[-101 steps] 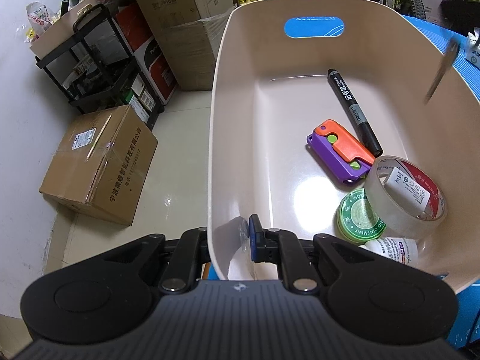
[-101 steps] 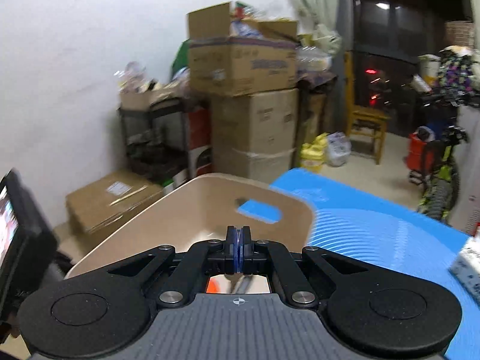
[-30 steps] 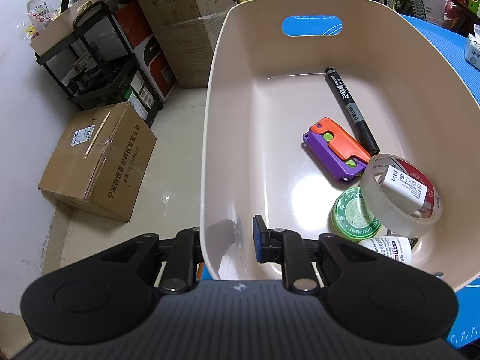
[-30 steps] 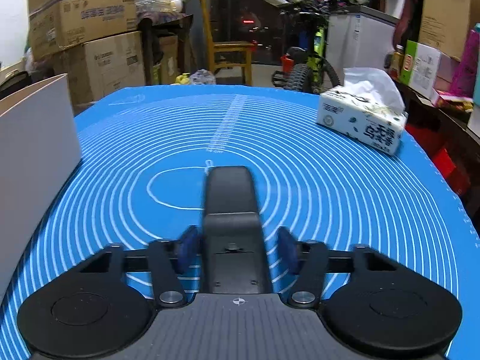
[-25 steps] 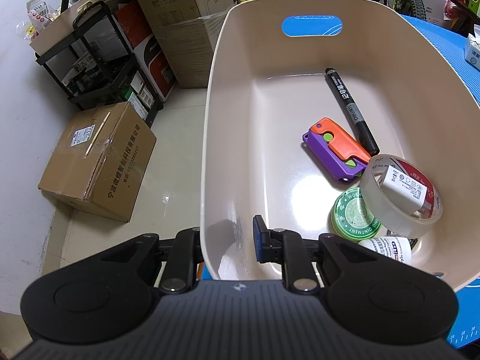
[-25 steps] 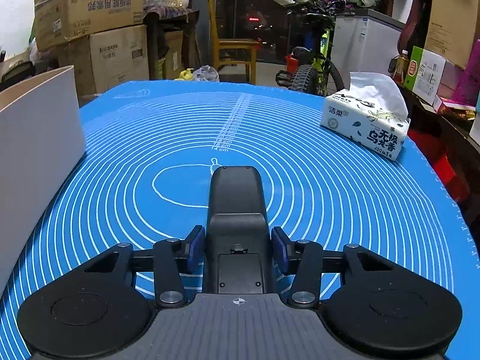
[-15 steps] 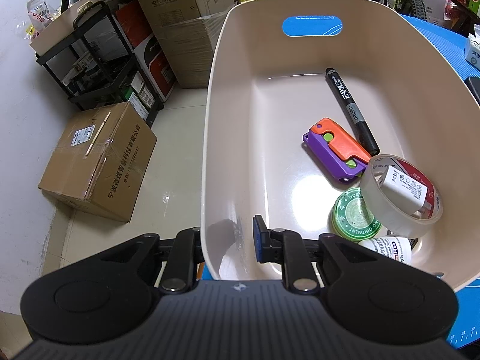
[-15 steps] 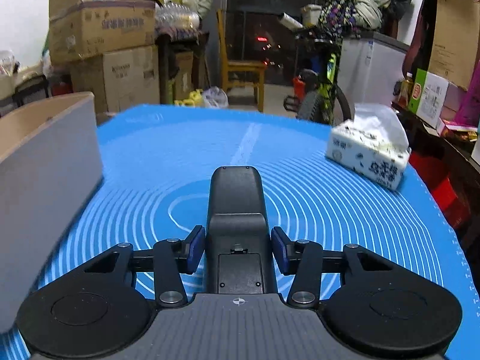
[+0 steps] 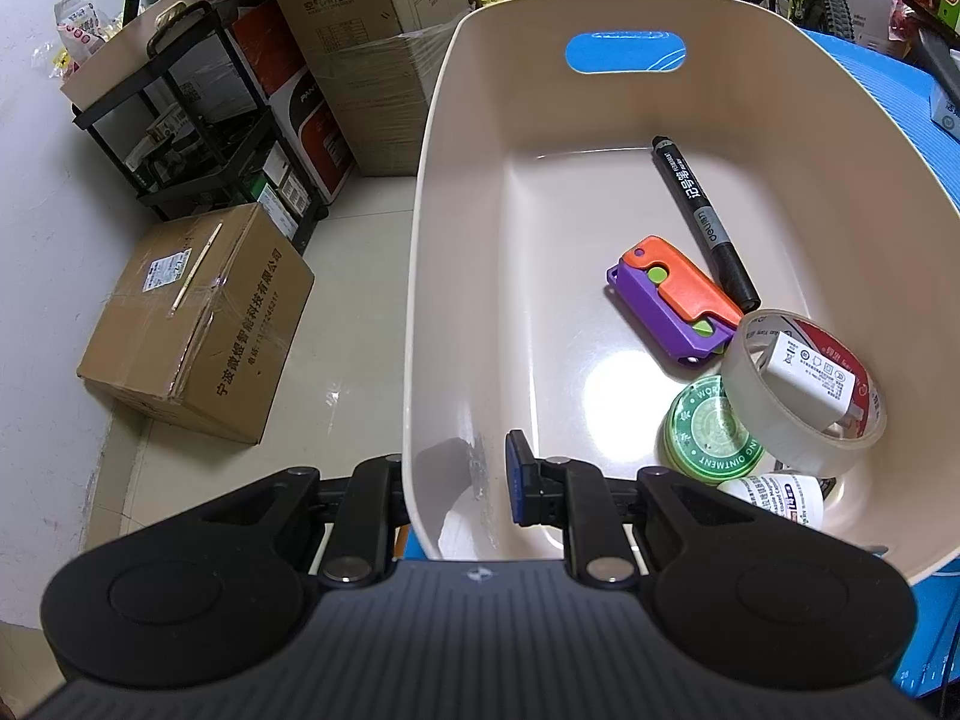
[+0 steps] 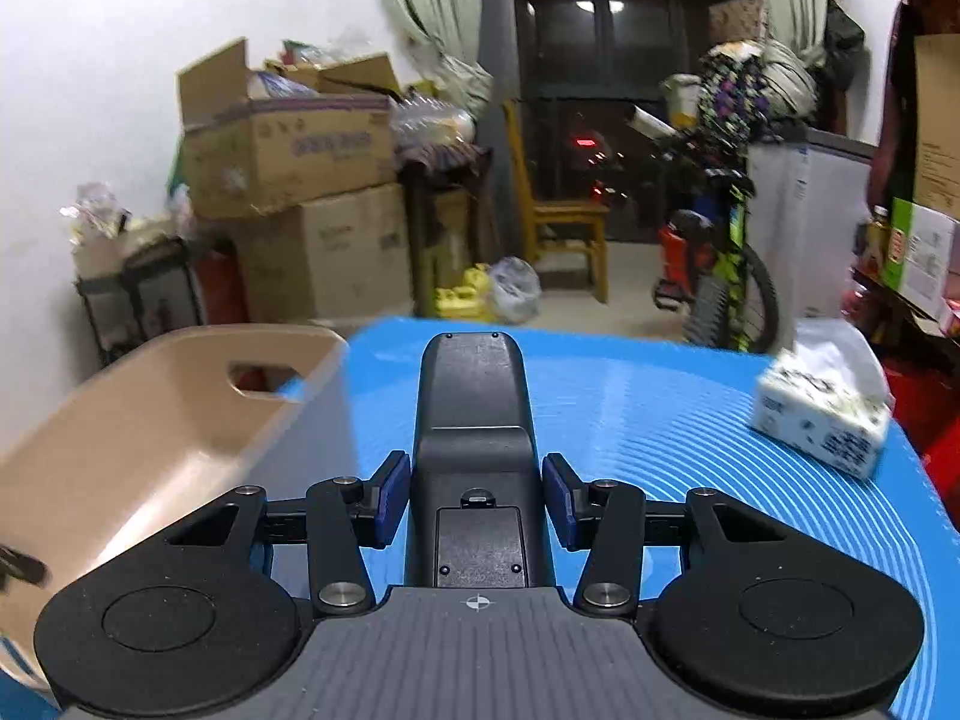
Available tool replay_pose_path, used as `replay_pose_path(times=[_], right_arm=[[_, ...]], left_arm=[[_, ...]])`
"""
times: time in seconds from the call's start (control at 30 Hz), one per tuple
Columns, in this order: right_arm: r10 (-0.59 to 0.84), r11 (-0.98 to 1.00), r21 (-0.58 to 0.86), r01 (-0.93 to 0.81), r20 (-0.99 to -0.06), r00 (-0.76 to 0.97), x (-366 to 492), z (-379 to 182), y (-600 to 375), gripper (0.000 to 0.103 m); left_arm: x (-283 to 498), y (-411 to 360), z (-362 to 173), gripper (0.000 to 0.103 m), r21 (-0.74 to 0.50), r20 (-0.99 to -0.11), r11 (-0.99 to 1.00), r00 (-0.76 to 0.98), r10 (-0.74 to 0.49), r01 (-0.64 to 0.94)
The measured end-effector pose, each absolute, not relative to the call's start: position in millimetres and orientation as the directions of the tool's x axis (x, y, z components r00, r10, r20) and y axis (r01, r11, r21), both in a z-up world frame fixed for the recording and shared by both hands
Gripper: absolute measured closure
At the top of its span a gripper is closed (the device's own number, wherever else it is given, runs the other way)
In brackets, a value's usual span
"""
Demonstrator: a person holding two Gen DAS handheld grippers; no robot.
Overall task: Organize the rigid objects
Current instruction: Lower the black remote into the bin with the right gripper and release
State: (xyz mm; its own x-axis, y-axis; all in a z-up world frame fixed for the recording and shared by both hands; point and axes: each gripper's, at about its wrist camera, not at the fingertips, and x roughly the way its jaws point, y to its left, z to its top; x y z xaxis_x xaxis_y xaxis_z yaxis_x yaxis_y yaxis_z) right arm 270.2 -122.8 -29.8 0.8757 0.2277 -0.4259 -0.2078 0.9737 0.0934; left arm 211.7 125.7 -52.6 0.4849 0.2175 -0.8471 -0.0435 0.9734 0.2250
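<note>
Blue mat (image 10: pixel 660 420); left claw (image 9: pixel 456 480) pinches bin (image 9: pixel 456 240) holding marker (image 9: pixel 702 222), right claw (image 10: pixel 477 501) grips remote (image 10: pixel 474 420).

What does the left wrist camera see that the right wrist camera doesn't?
Only the left view shows the bin's contents: a black marker, an orange-purple toy, a tape roll and a green tin, with the left gripper clamped on the bin wall. Only the right view shows the right gripper holding a dark remote, and a tissue pack. Both show the beige bin and blue mat.
</note>
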Motion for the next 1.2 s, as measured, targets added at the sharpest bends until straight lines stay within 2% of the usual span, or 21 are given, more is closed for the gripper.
replay_pose_path(times=[0.2, 0.47, 0.7, 1.03, 1.2], right_arm=[[0.312, 0.950, 0.126, -0.285, -0.384, 0.869, 261, -1, -88, 0.050], [0.403, 0.914, 0.143, -0.379, -0.413, 0.817, 254, 9, -34, 0.050], [0.443, 0.886, 0.125, -0.447, -0.514, 0.734, 252, -8, 7, 0.050], [0.414, 0.868, 0.095, -0.487, -0.679, 0.606, 250, -34, 43, 0.050], [0.393, 0.859, 0.058, -0.509, -0.711, 0.582, 246, -42, 53, 0.049]], left_arm=[[212, 123, -54, 0.082, 0.220, -0.848, 0.975, 0.486, 0.213, -0.043], [210, 123, -52, 0.082, 0.207, -0.848, 0.978, 0.491, 0.199, -0.039], [208, 124, -52, 0.082, 0.204, -0.846, 0.978, 0.496, 0.195, -0.037], [208, 128, -50, 0.082, 0.184, -0.848, 0.982, 0.500, 0.177, -0.035], [207, 130, -49, 0.083, 0.179, -0.847, 0.983, 0.503, 0.172, -0.035]])
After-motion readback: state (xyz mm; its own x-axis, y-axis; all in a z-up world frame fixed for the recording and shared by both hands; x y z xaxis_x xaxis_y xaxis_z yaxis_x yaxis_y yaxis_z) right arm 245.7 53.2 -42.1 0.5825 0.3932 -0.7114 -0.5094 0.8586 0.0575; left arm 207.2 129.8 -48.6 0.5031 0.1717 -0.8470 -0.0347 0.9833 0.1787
